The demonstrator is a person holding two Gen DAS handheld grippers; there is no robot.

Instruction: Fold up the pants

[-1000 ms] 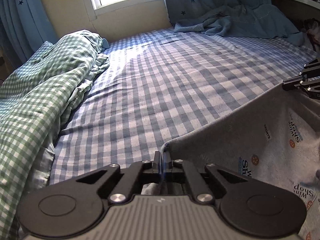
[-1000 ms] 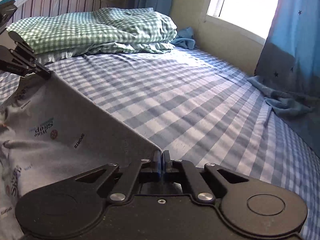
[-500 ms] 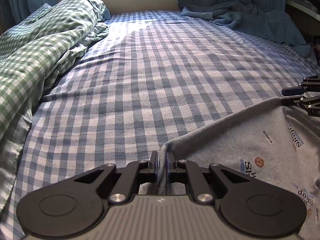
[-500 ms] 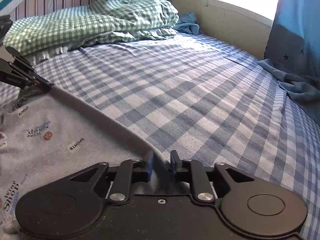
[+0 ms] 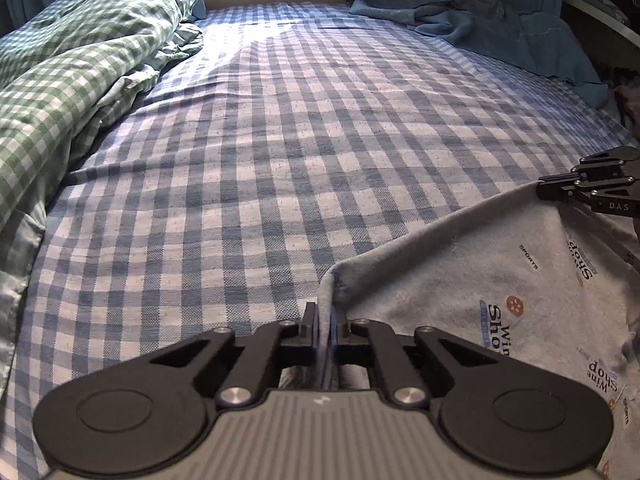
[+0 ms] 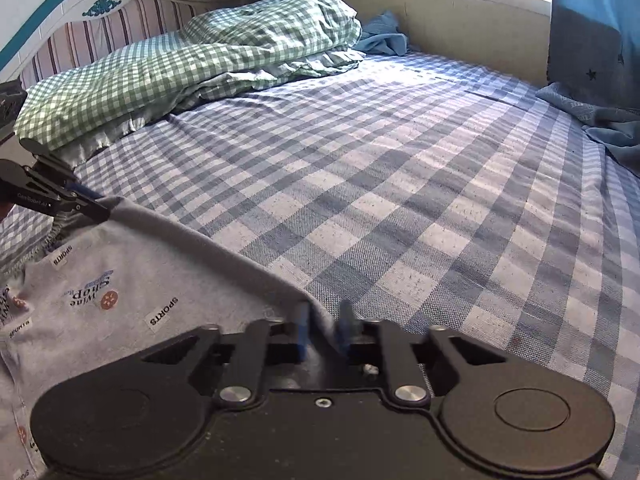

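Observation:
The pants [image 5: 500, 280] are light grey with printed words and orange dots. They lie low on the blue checked bed sheet [image 5: 280, 140], with one edge stretched between my two grippers. My left gripper [image 5: 326, 320] is shut on one corner of that edge. My right gripper [image 6: 324, 324] has its fingers parted, with the other corner of the pants [image 6: 132, 292] lying loose between them. Each gripper shows at the side of the other's view: the right gripper [image 5: 560, 190] and the left gripper [image 6: 94, 210].
A green checked duvet [image 6: 180, 64] is bunched by the striped headboard [image 6: 100, 28]. A blue curtain and crumpled blue cloth [image 5: 500, 28] lie at the sheet's far edge under the window.
Both grippers have lowered the pants edge toward the sheet and tilted down. My right gripper has opened and let go of its corner. The left one stays shut.

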